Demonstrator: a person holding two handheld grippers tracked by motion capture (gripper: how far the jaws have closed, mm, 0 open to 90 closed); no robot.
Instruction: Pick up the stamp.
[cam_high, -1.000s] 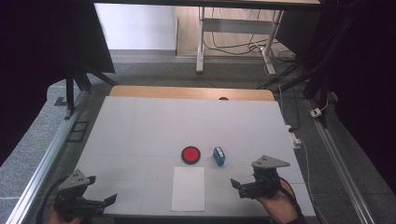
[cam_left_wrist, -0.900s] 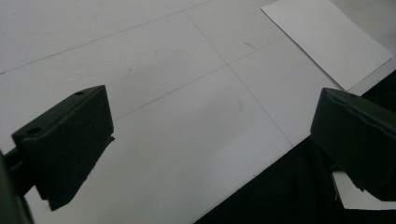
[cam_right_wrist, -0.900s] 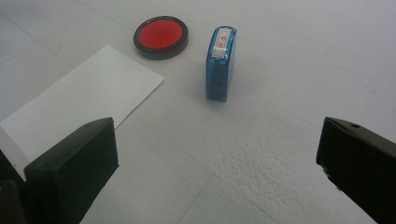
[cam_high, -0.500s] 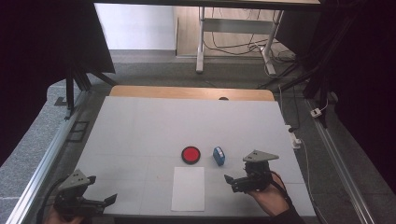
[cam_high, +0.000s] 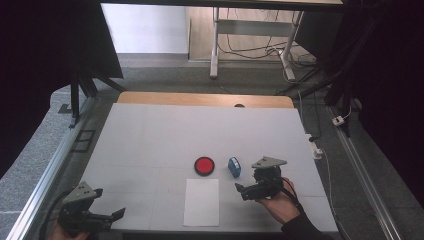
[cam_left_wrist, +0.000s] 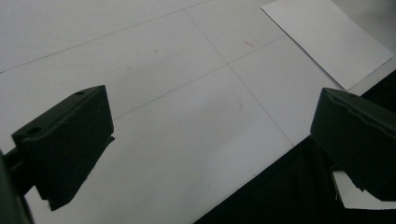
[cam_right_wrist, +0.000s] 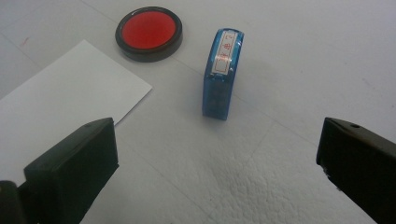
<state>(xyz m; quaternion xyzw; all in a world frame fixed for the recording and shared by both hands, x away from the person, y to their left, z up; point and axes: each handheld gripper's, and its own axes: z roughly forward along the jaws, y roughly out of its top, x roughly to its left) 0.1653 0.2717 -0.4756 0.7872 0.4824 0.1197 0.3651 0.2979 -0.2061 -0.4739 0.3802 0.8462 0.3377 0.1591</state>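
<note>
The left gripper (cam_high: 116, 214) hovers low at the near left corner of the table (cam_high: 150, 135), its jaws wide apart with nothing between them. It is well apart from all the things, so it seems to wait there, out of the way of the other hand. In the left gripper view, a corner of the paper (cam_left_wrist: 327, 39) lies ahead of it.

In the middle, the paper (cam_high: 201, 202) lies flat near the front edge, probably so that a print can be pressed on it. Just behind it sits the red ink pad (cam_high: 204, 165), open and close to the paper, which makes the way from ink to paper short.

To the right of the pad, the blue stamp (cam_high: 234, 166) stands on the table, near the pad but not touching it. The right gripper (cam_high: 242, 191) is just in front of the stamp, with its jaws also wide apart and empty. In the right gripper view, the stamp (cam_right_wrist: 222, 74) stands between the two jaws but farther off, so the gripper appears lined up to take it.
</note>
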